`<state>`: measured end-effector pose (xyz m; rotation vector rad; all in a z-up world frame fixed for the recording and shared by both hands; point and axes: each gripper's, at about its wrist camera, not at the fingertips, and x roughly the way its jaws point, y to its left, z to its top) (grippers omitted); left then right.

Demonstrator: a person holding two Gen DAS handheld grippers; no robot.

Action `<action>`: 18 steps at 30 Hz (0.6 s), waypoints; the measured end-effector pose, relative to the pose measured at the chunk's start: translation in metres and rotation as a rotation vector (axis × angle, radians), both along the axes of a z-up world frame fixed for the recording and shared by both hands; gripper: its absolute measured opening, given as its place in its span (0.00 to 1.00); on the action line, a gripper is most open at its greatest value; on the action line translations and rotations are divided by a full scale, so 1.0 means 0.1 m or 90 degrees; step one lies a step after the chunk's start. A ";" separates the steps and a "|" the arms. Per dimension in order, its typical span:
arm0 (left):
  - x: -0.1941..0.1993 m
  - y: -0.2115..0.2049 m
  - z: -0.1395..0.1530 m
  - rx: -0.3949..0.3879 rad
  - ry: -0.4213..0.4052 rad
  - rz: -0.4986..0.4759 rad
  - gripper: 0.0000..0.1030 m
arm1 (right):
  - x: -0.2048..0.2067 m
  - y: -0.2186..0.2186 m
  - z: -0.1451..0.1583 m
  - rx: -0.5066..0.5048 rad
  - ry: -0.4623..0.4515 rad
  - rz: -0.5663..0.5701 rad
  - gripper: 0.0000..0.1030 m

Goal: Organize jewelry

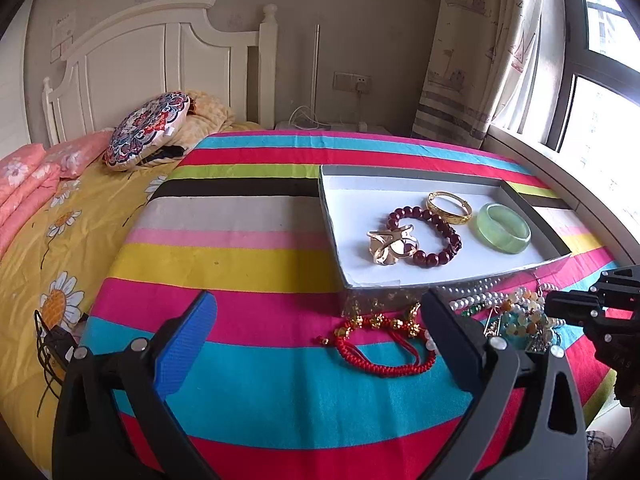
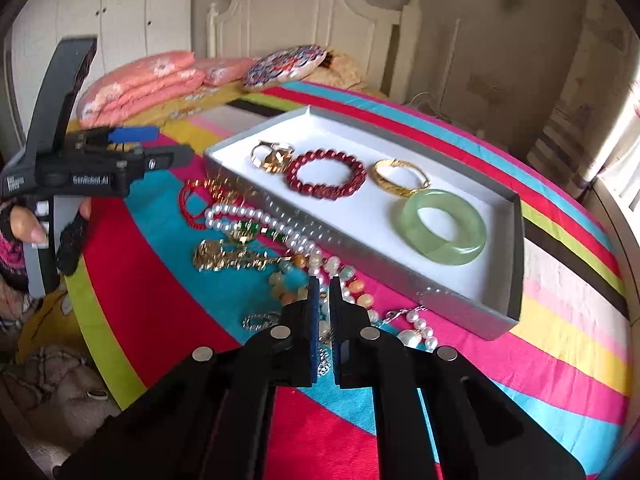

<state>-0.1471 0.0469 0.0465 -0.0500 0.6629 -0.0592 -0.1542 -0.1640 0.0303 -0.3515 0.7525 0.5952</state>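
At the far left of the left wrist view a bed [image 1: 48,216] with a yellow daisy sheet is seen, with a patterned round cushion [image 1: 148,132] resting by the white headboard. Beside it, a striped cloth [image 1: 248,248] is spread over the desk. The left gripper [image 1: 320,312] is held above the cloth with its fingers [image 1: 188,344] spread wide and nothing between them. Under and just beyond them a red braided cord bracelet [image 1: 384,360] with gold charms is laid on the cloth.

Further right a shallow grey tray [image 1: 336,240] with a white floor is placed. Inside it, from left to right, a gold ring-shaped piece [image 1: 390,246], a dark red bead bracelet [image 1: 430,236], a gold bangle [image 1: 450,208] and a pale green jade bangle [image 1: 504,228] are arranged; the gold piece is touching the bead bracelet.

In front of the tray's near wall a tangled heap of loose jewelry is left on the cloth: a pearl strand [image 2: 256,220], green beads, a gold chain [image 2: 224,256] and a pastel stone bead string [image 2: 352,276]. The right gripper [image 2: 325,280] is lowered into this heap with its fingers [image 2: 312,304] clenched almost together; whether a strand is pinched between them cannot be told.
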 end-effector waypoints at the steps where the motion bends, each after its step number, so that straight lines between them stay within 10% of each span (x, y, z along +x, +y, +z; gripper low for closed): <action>1: 0.00 0.00 0.00 0.000 0.001 0.000 0.98 | 0.00 0.01 0.00 0.003 0.002 0.003 0.08; 18: 0.01 0.00 -0.02 -0.006 0.006 -0.014 0.98 | 0.20 0.49 -0.10 -0.159 0.061 0.225 0.14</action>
